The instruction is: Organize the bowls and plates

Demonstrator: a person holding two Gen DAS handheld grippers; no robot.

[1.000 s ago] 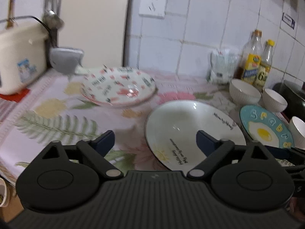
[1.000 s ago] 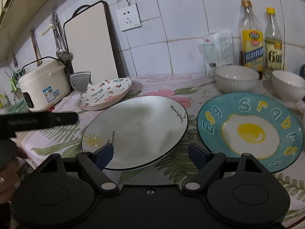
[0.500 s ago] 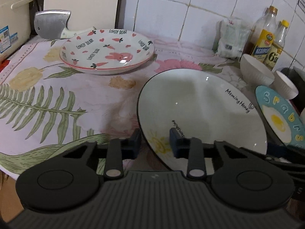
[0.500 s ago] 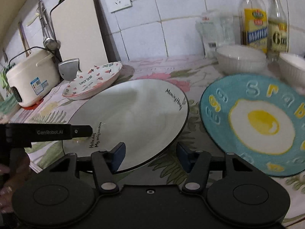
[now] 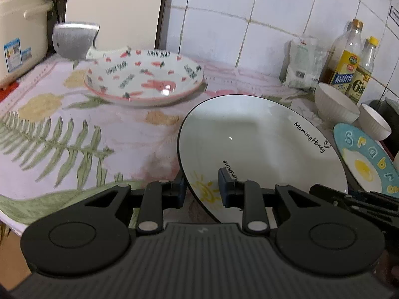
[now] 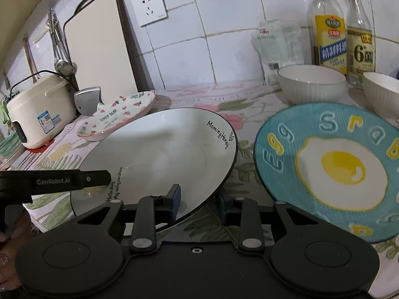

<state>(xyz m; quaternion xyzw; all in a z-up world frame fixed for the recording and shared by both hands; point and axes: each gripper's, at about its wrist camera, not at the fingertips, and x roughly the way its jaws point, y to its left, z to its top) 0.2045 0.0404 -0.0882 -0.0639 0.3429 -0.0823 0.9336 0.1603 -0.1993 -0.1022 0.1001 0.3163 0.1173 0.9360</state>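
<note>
Both claws pinch the near rim of the white "Morning Honey" plate: left claw at its left edge, right claw apparently gripping too. Lift level, both together, toward the carrot-print plate far left on the bench.

Dim indoor light; small glare specks on the white plate. Fisheye bends the tiled wall; the carrot plate looks motion-blurred.

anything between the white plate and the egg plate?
No objects: right wrist view shows only a strip of floral cloth between the white plate and the egg plate.
</note>
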